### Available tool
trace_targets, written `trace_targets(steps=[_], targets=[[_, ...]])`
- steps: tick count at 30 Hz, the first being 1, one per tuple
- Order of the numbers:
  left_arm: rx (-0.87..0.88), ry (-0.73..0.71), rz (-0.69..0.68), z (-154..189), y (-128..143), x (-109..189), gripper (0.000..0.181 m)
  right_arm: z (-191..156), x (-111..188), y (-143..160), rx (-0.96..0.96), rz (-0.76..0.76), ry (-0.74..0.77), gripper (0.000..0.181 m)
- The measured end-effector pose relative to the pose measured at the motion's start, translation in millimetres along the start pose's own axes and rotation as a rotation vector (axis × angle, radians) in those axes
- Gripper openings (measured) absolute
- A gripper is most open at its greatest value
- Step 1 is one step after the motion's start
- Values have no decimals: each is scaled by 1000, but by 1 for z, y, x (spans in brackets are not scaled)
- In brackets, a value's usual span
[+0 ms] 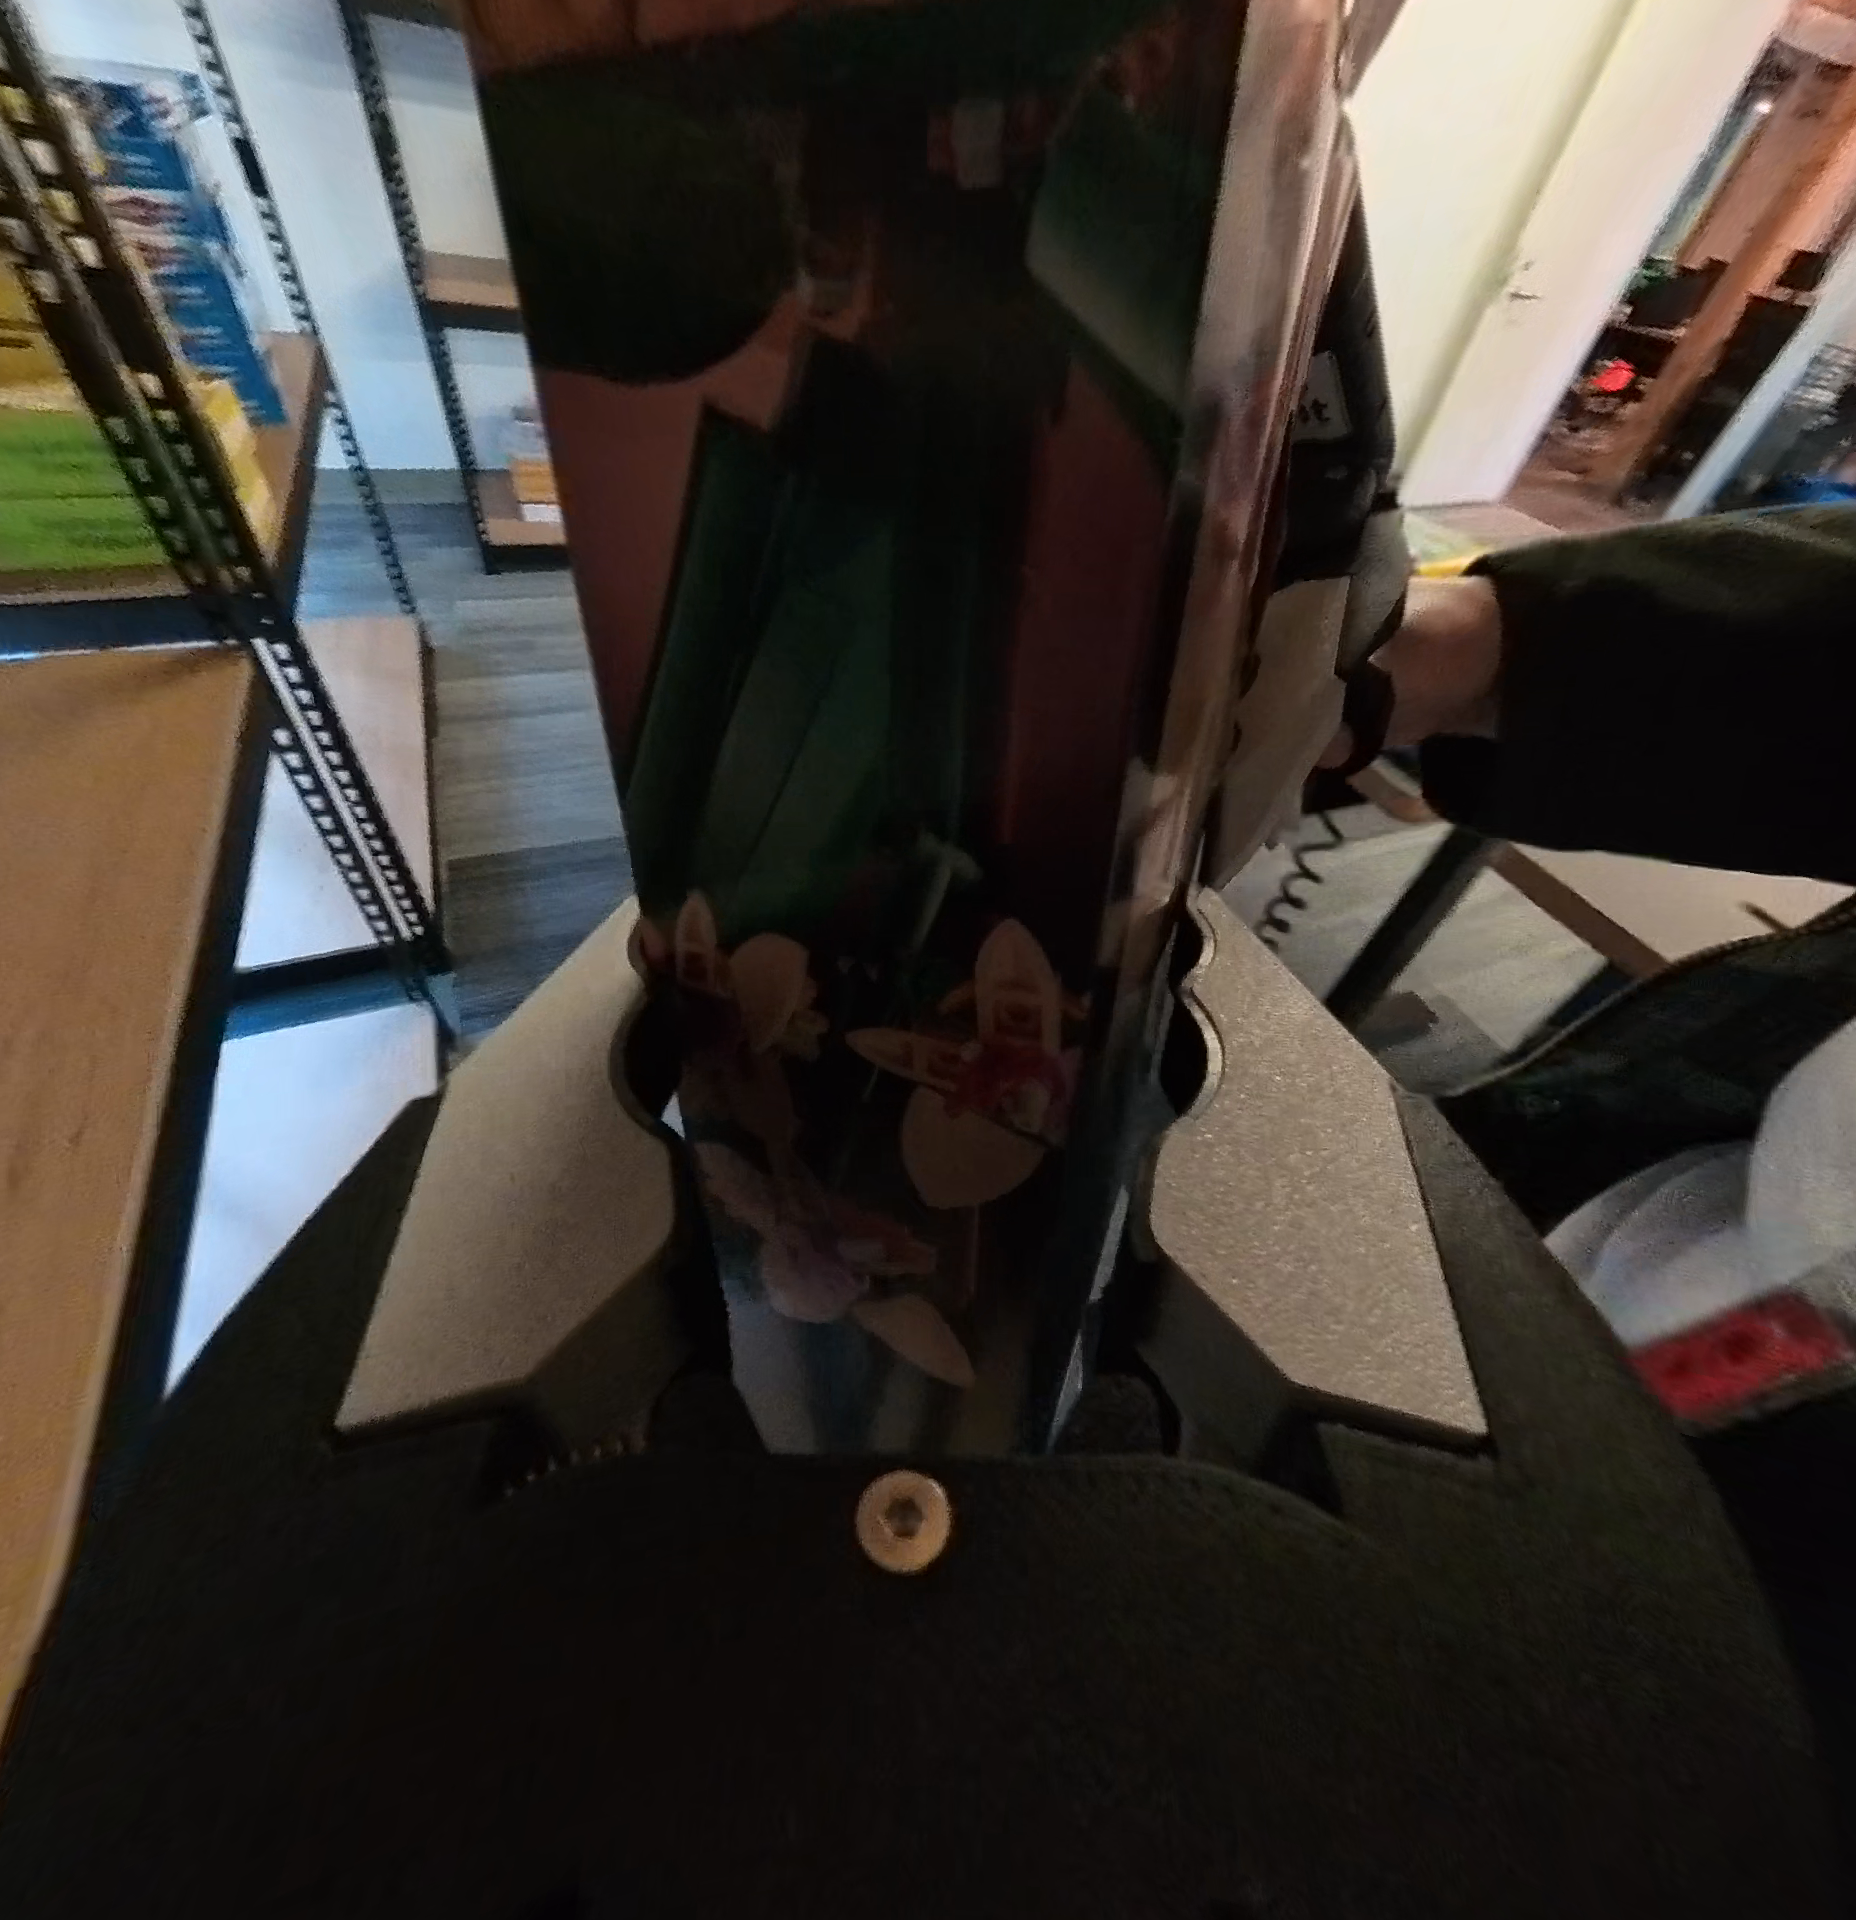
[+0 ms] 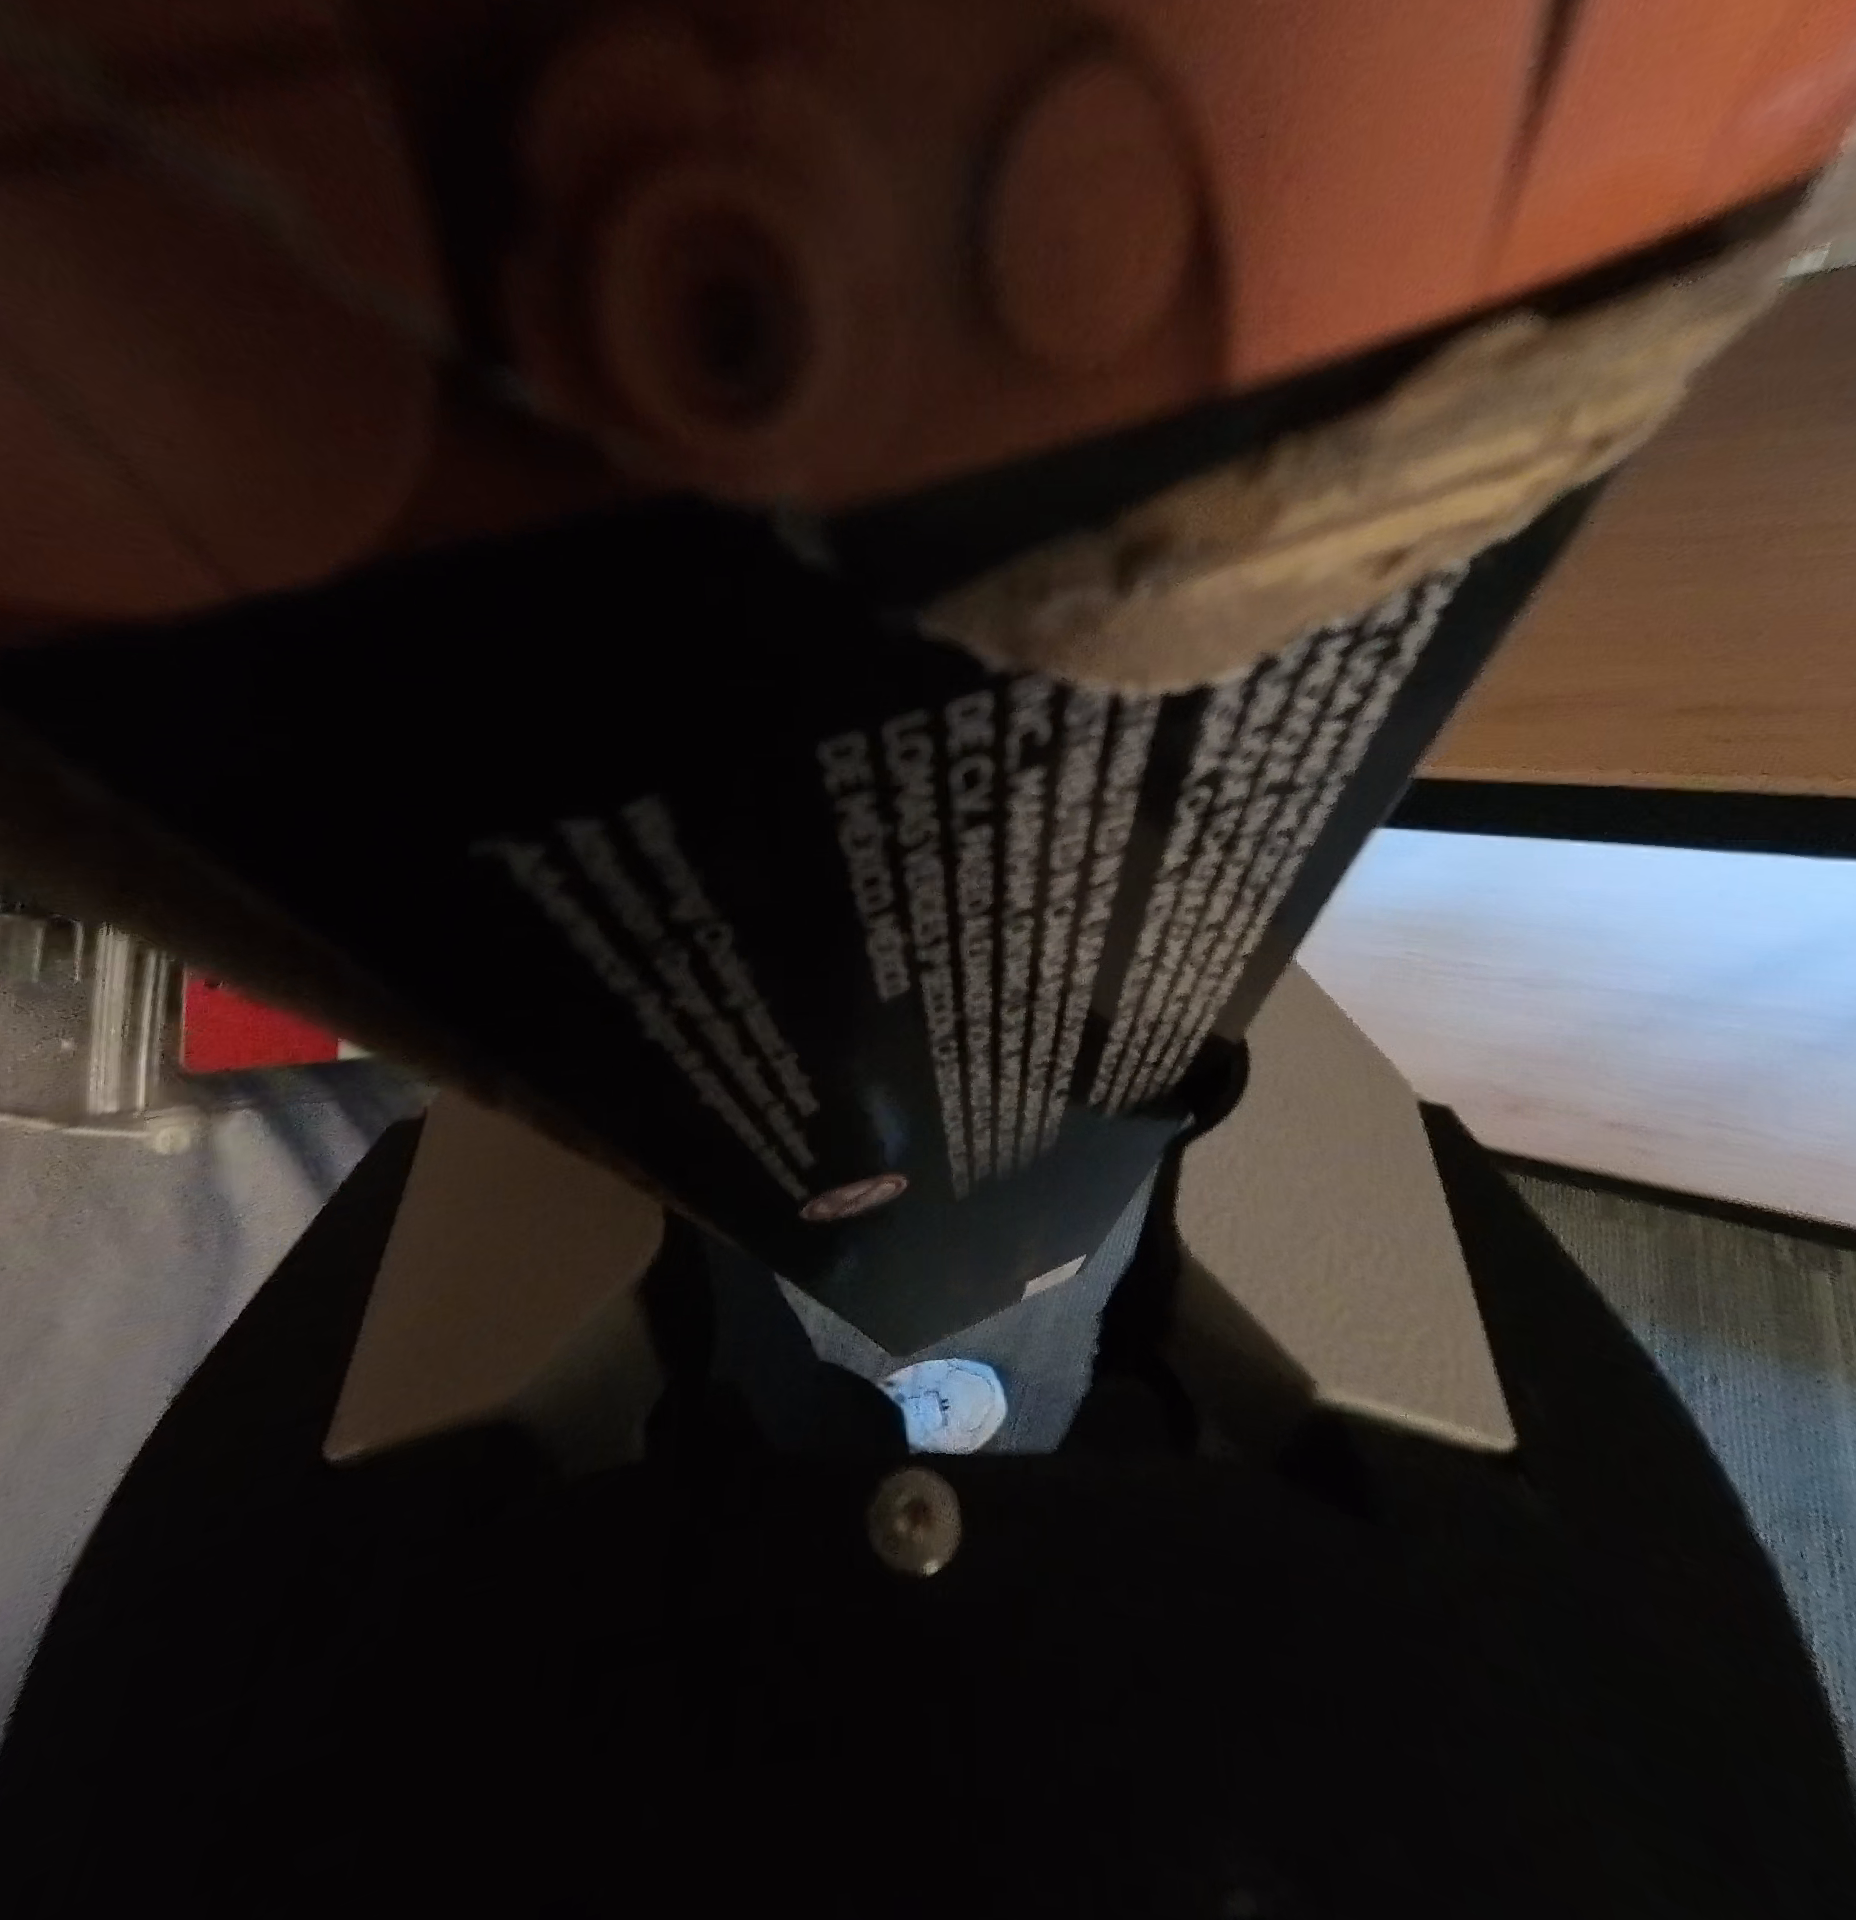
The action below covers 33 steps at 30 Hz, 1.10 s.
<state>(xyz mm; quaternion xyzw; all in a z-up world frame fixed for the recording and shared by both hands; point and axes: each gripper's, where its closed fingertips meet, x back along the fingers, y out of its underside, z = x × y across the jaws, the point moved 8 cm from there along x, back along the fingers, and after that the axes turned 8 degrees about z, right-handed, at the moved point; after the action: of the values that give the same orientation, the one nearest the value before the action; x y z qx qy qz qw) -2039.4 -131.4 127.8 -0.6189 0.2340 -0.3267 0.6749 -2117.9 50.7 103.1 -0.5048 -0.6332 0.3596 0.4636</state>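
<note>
So both grippers are clamping the same glossy box. The left gripper (image 1: 908, 1049) is holding the box (image 1: 862, 644) between its grey fingers (image 1: 1288, 1174), jaws closed in on its two sides, and the box is sticking straight out ahead, dark with flower pictures near the grip. Over on its far right side a hand (image 1: 1443, 665) in a dark sleeve (image 1: 1682, 686) is gripping the other gripper, which is sitting against that edge. The right gripper (image 2: 929, 1184) is pinching a corner of the box (image 2: 1007, 935), jaws narrowed onto it, the black printed face tilting across the view. A metal shelf rack (image 1: 311, 665) with wooden shelves (image 1: 82, 935) is standing off to the left.
</note>
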Motion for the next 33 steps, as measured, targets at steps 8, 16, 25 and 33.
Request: trace_targets(steps=[8, 16, 25, 33], targets=[[69, -298, 54, -126, 28, -113, 93, 218, -30, -32, 71, -144, -260, 102], [156, -643, 109, -216, 58, -157, 94, 355, -114, -70, 276, -329, -560, 102], [290, -866, 60, -333, 118, -154, 93, 455, -248, -70, 464, -440, -754, 103], [321, -1194, 39, -392, 149, -157, 92, 508, -352, -65, 606, -478, -1059, 106]])
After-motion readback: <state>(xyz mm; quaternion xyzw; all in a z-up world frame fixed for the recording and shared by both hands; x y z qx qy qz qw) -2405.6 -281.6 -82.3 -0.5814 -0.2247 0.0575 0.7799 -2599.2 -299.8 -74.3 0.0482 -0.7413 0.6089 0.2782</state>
